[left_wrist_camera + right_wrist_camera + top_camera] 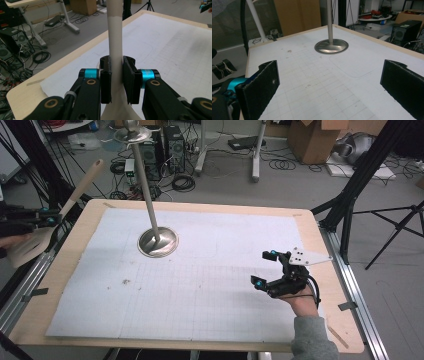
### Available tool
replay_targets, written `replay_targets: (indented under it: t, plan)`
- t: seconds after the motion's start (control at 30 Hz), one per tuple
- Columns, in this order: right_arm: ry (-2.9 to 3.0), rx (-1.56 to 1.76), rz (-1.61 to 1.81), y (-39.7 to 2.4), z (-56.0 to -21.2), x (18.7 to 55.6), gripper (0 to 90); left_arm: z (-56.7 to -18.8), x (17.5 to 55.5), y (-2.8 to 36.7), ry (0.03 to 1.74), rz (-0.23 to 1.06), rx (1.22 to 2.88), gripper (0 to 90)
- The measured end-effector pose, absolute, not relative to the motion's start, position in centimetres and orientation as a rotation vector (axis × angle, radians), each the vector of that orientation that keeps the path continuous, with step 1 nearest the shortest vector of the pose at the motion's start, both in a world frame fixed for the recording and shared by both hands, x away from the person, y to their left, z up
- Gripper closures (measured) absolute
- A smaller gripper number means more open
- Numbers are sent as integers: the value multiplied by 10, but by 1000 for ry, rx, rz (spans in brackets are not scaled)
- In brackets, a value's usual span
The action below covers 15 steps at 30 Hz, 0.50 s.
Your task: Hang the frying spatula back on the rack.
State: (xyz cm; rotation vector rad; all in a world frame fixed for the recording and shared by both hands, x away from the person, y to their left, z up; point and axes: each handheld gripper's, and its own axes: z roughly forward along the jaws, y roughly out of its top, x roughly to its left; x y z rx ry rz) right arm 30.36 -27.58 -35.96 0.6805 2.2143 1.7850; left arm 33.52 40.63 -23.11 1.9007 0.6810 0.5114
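Note:
A pale wooden spatula (82, 182) hangs off the table's left edge, handle slanting up and right, broad blade low (27, 247). My left gripper (42, 215) is shut on its handle. In the left gripper view the two black pads (106, 77) press on either side of the spatula handle (115, 37). My right gripper (265, 268) rests low over the white mat near the front right, held by a hand in a grey sleeve. Its jaws stand wide open (329, 85) with nothing between them. They point toward the metal stand's base (331, 46).
A metal stand with a round base (158, 241) and a tall thin pole stands on the white gridded mat (200, 290), which covers the wooden table (80, 225). Tripod legs (395, 220), cables and computer cases (172, 145) lie on the floor around.

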Motion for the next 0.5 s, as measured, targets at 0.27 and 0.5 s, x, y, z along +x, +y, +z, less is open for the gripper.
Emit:
replay_targets:
  t: [0.27,0.5]
  plan:
    - [2206,677,1793,-277,-360,303,12,-221,334,408,678,521,1879,773]
    - [2201,674,1802,-278,-360,303,12,-210,334,409,677,525,1860,773]
